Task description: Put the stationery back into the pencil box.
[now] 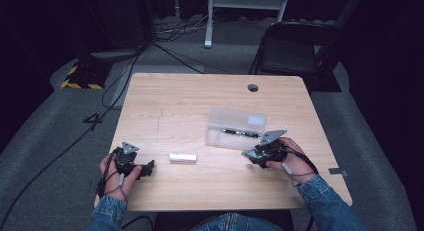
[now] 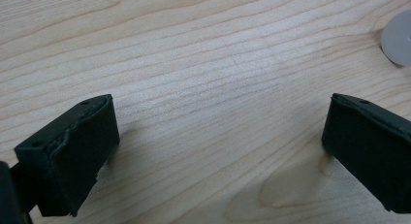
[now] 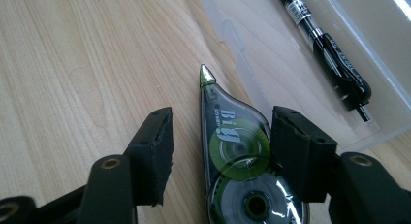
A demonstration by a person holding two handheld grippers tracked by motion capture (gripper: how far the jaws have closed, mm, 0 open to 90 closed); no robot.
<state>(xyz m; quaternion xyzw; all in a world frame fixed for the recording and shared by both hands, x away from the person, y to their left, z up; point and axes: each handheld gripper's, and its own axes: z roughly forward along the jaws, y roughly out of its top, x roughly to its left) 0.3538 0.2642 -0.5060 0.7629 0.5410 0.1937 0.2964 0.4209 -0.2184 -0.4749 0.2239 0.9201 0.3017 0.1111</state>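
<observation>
A green and clear correction tape dispenser [image 3: 235, 146] lies flat on the wooden table [image 1: 200, 96], its tip pointing away from me. My right gripper [image 3: 223, 124] straddles it with the jaws open: a clear gap on the left pad's side, the right pad close beside the dispenser. Just beyond it lies a clear plastic case [image 3: 271, 54] with a black pen [image 3: 329, 49] inside. In the high view the right gripper [image 1: 248, 154] sits at the case's [image 1: 235, 127] near right corner. My left gripper [image 1: 150, 167] rests at the front left, open over bare wood [image 2: 218, 141].
A small white rectangular block [image 1: 182, 158] lies between the two hands near the front. A round cable hole [image 1: 253, 87] is at the table's far edge. A grey round disc [image 2: 398, 37] shows in the left gripper view. A folding chair [image 1: 295, 51] stands behind the table.
</observation>
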